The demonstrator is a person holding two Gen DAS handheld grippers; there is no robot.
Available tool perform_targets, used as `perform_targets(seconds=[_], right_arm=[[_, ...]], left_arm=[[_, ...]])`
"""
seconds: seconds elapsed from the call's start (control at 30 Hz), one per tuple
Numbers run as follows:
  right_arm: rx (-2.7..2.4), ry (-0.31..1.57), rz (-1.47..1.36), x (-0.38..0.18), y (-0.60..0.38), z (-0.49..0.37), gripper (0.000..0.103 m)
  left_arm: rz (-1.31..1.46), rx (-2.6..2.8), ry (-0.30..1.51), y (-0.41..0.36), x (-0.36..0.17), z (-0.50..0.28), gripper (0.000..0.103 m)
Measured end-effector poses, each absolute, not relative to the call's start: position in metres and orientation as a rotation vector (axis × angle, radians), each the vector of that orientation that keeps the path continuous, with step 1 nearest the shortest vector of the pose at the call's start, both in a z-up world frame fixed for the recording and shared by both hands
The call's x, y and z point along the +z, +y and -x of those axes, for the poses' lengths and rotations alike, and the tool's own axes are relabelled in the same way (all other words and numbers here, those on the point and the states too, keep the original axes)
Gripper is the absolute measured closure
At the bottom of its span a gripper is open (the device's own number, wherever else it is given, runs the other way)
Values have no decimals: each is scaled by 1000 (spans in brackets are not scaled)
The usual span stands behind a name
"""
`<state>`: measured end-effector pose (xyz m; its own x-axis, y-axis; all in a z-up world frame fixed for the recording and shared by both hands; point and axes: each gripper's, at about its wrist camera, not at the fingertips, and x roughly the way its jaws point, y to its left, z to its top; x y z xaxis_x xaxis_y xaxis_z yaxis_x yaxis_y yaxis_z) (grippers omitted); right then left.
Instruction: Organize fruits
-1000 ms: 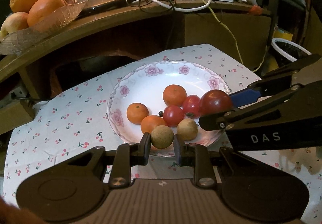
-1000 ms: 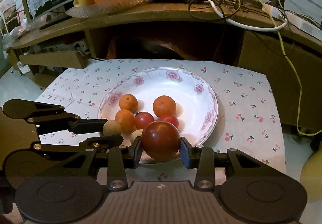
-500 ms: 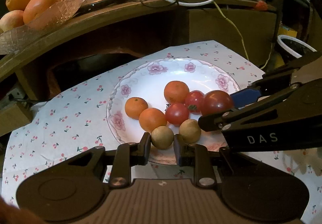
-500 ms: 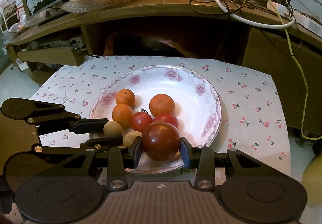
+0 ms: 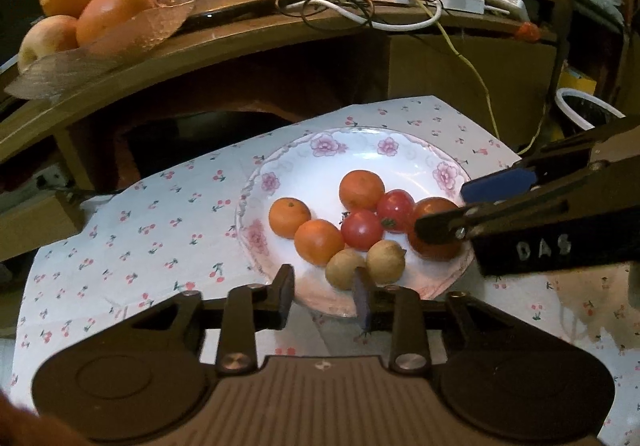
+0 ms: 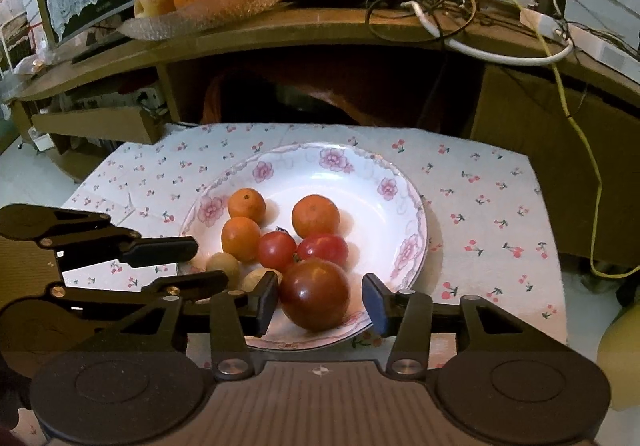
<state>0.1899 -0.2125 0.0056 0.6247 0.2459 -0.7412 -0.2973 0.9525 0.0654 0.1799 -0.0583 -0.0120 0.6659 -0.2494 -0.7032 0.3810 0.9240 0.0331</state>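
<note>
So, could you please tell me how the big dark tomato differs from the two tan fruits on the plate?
The big dark tomato is deep red and glossy; the two tan fruits are pale brown and matte. The tomato is clearly larger than either tan fruit. It lies between the right gripper's open fingers; the tan fruits lie just beyond the left gripper's. All rest near the flowered plate's front edge.

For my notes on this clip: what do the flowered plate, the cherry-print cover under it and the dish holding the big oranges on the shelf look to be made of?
Flowered plate: probably glazed ceramic or porcelain; glossy white with bright highlights and printed pink flowers.
Cherry-print cover: a thin sheet, paper or plastic-coated cloth; flat with sharp fold creases, so I can't settle which.
Dish on the shelf: likely clear textured glass, possibly plastic; translucent and pebbled.
</note>
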Motion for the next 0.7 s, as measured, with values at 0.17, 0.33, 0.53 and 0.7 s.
perform_targets(seconds=[0.17,0.33,0.53,0.7], right_arm=[[286,831,52,14,-220,-181,54],[279,824,24,25,-226,-160,53],[285,819,-5,34,-222,-130,53],[288,818,-25,38,-220,-101,53]], left_arm=[[-167,-329,776,-53,-8,-167,61],[-139,-322,757,-53,3,-149,61],[-107,-303,754,-49,11,-122,53],[-35,-276,766,-41,14,-105,37]])
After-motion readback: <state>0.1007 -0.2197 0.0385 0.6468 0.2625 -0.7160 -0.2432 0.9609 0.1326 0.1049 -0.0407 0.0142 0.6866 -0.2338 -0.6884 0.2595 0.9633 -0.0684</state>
